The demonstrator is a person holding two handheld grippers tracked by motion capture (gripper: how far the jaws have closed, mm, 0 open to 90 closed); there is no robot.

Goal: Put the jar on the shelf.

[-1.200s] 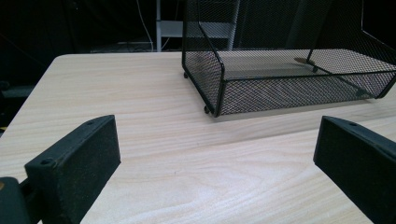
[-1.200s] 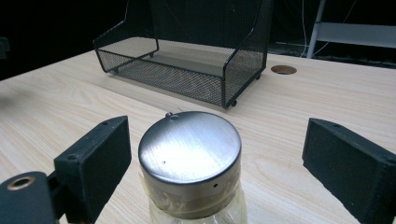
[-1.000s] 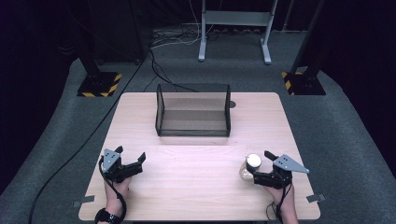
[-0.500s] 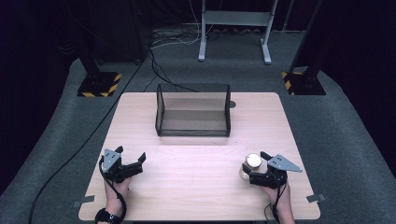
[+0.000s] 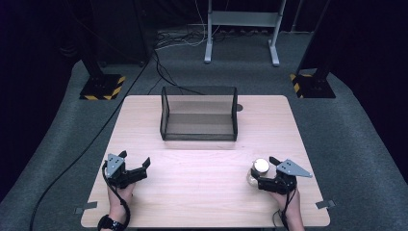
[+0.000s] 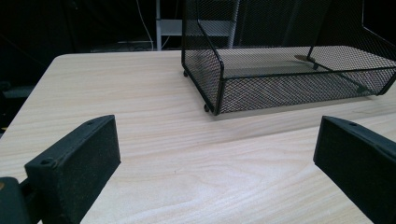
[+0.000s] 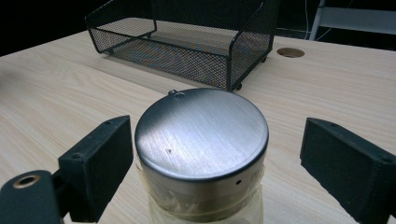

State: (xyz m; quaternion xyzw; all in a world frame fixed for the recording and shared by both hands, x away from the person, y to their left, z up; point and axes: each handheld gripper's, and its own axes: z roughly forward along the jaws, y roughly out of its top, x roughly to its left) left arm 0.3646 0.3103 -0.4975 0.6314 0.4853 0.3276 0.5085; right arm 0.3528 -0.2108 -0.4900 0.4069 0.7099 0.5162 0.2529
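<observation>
Right now the right gripper [image 5: 257, 179] has its 2 black jaws spread wide around a jar [image 5: 260, 170] with a brushed metal lid [image 7: 201, 130], and the pads [image 7: 100, 161] stand clear of it on both sides: the left one close beside the lid, the right one farther off. The jar stands on the near right part of the wooden table [image 5: 202, 192], well apart from the black wire mesh basket [image 5: 199, 120] at the table's far middle. It stands upright, its long axis vertical, lid facing up; the clear body below the lid is mostly cut off in the right gripper view, and I cannot tell what it holds.

The step in hand looks like the approach to a grasp, with the jar framed but not yet gripped. The next move probably calls for closing the jaws evenly on the lid's rim or the body just under it, after centring a little so both pads meet it together; a lopsided close could nudge or tip the jar.

The left gripper [image 5: 129, 169] rests at the near left of the table with its jaws wide open and nothing between them, aimed toward the basket
</observation>
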